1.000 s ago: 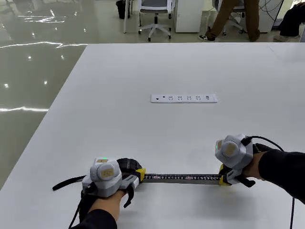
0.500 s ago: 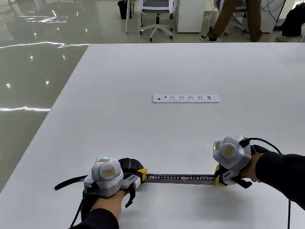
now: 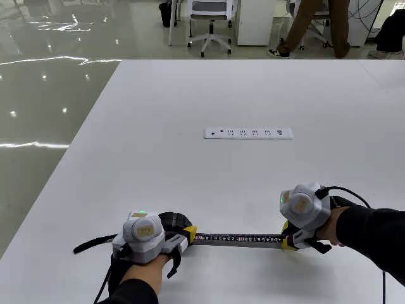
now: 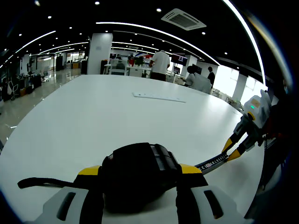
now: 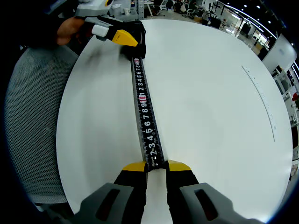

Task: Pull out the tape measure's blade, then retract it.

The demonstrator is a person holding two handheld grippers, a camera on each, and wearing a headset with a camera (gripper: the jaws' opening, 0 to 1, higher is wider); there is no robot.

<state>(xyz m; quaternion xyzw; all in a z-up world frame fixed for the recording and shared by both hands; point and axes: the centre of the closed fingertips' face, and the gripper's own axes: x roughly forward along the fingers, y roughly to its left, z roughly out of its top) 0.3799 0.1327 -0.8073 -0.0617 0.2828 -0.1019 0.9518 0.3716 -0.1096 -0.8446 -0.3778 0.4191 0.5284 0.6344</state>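
Note:
A black tape measure case [image 3: 174, 223] with a dark strap lies on the white table near its front edge. My left gripper [image 3: 183, 235] is shut on the case [image 4: 140, 171], jaws on either side of it. The dark numbered blade [image 3: 237, 239] runs flat along the table from the case to my right gripper [image 3: 286, 243]. In the right gripper view the yellow-tipped jaws of my right gripper [image 5: 155, 165] are shut on the blade's end, and the blade [image 5: 144, 112] stretches away to the case [image 5: 135, 44] at the top. The right gripper [image 4: 232, 150] also appears in the left gripper view.
A white power strip [image 3: 248, 133] lies in the middle of the table [image 3: 190, 95]. A black strap [image 3: 95, 242] trails left from the case. Office chairs and a standing person [image 3: 316, 25] are beyond the table's far edge. A grey mesh chair seat [image 5: 32, 121] is close to the table's front edge.
My right gripper has moved left toward the case with the blade's end in it, so less blade is out. The left gripper and case have stayed put.

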